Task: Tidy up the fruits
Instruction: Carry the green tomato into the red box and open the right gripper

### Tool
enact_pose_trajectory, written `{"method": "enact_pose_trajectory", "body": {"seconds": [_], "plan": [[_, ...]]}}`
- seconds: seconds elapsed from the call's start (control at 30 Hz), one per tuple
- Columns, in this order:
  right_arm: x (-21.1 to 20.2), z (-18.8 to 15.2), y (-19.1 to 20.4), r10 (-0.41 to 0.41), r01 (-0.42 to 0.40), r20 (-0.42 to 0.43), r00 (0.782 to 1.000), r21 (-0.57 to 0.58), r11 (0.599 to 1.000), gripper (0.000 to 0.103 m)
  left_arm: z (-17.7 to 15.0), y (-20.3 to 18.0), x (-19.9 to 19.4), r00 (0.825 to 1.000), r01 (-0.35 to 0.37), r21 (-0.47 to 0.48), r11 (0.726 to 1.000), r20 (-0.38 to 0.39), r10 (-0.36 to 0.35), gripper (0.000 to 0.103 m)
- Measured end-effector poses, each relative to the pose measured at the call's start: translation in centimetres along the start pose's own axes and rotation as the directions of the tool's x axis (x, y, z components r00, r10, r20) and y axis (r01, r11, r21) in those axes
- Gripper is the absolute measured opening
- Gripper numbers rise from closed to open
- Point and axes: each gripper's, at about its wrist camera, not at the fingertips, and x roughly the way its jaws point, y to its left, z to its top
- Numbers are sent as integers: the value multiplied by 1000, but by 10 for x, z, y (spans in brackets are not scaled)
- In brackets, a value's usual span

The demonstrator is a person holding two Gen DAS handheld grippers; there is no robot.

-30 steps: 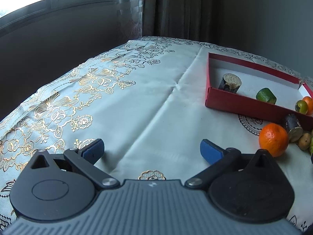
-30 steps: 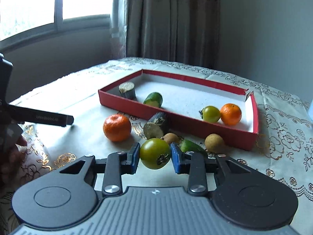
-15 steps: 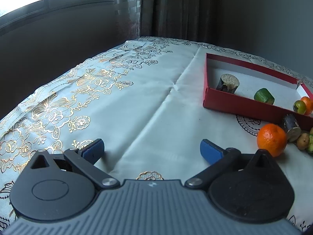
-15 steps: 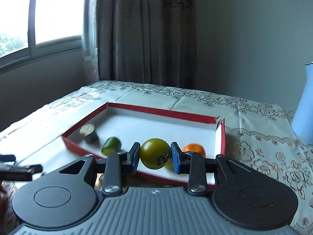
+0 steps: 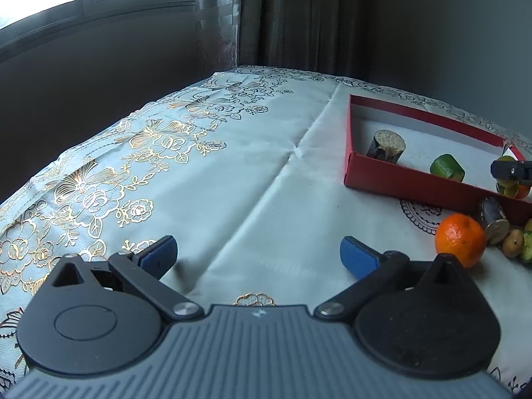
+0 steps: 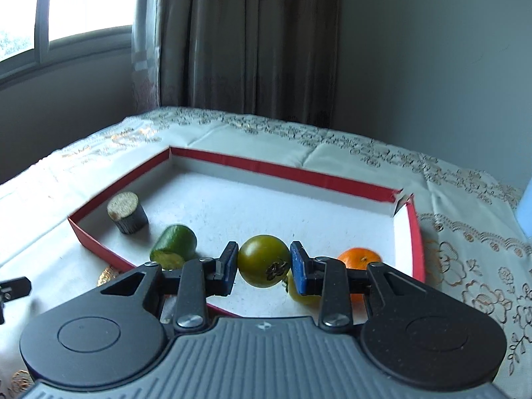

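Note:
My right gripper (image 6: 264, 264) is shut on a green tomato (image 6: 262, 259) and holds it over the near part of the red tray (image 6: 286, 171). In the tray lie a dark cut stump piece (image 6: 127, 212), a green cucumber piece (image 6: 174, 246), an orange (image 6: 359, 256) and a yellow-green fruit (image 6: 299, 294), partly hidden by the fingers. My left gripper (image 5: 257, 254) is open and empty, low over the tablecloth, left of the tray (image 5: 399, 183). An orange (image 5: 460, 240) and several small fruits (image 5: 513, 247) lie on the cloth in front of the tray.
The table carries a white cloth with gold flowers (image 5: 139, 153). Curtains (image 6: 246, 40) and a window (image 6: 83, 3) stand behind it. A pale blue object (image 6: 525, 209) shows at the right edge. The right gripper's tip shows over the tray in the left wrist view (image 5: 510, 169).
My right gripper carried the green tomato from above the loose fruits forward over the tray and lower toward its floor. My left gripper stayed nearly still and open.

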Motion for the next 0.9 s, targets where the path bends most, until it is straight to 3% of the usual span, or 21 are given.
{"method": "enact_pose_trajectory", "body": {"seconds": [0.63, 0.9], "plan": [[7, -4, 10, -9, 9, 11, 1000, -22, 1000, 34, 1, 1, 0, 1000, 0, -6, 1000, -1, 0, 103], [-12, -3, 1, -7, 6, 40, 999, 13, 1000, 35, 1, 3, 0, 1000, -3, -13, 1000, -6, 3, 103]]}}
